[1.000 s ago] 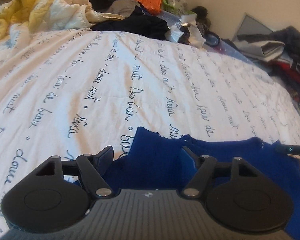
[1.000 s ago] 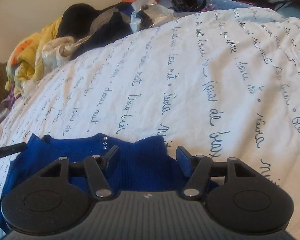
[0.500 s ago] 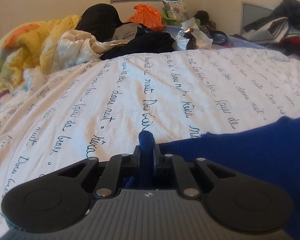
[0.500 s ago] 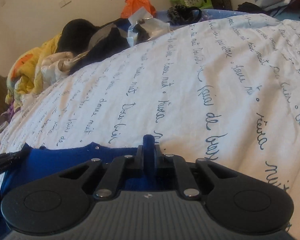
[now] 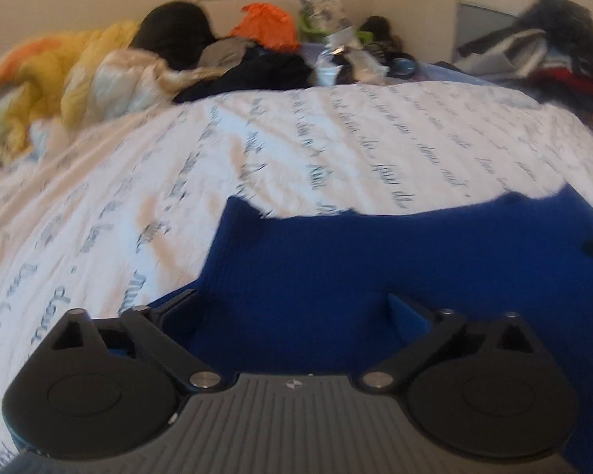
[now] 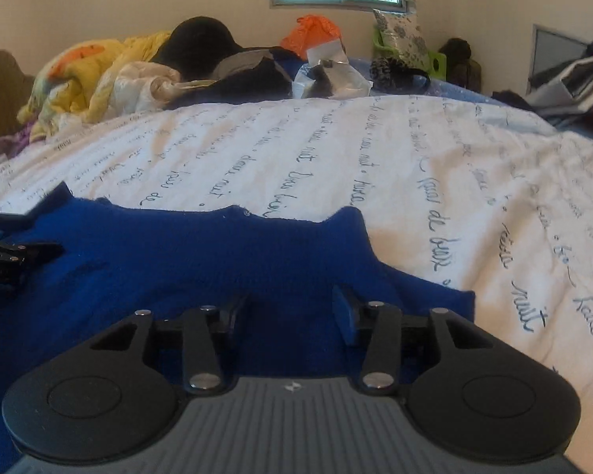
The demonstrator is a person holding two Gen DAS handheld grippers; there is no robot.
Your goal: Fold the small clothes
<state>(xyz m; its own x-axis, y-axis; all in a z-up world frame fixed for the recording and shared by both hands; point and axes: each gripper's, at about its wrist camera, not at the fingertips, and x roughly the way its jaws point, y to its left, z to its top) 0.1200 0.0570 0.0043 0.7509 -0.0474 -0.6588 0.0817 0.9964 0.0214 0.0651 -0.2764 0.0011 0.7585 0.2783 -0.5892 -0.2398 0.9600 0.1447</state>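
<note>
A small blue knitted garment point(image 5: 355, 260) lies flat on the white bedspread with blue handwriting point(image 5: 257, 150). My left gripper point(image 5: 292, 312) is open just above the garment's near left part, holding nothing. In the right wrist view the same garment point(image 6: 178, 264) spreads across the lower left, and my right gripper point(image 6: 292, 308) is open over its near right part, also empty. The left gripper's fingers point(image 6: 39, 251) show at the left edge of that view, resting over the cloth.
A heap of yellow bedding point(image 6: 99, 67), dark clothes point(image 6: 249, 75), an orange bag point(image 6: 312, 31) and plastic wrapping point(image 6: 328, 71) lines the far edge of the bed. More folded clothes point(image 5: 533, 51) are piled at the far right.
Half a second ago both grippers were shut on the blue garment's edge. Now both have opened and let it go, and the garment lies spread further up the bed.
</note>
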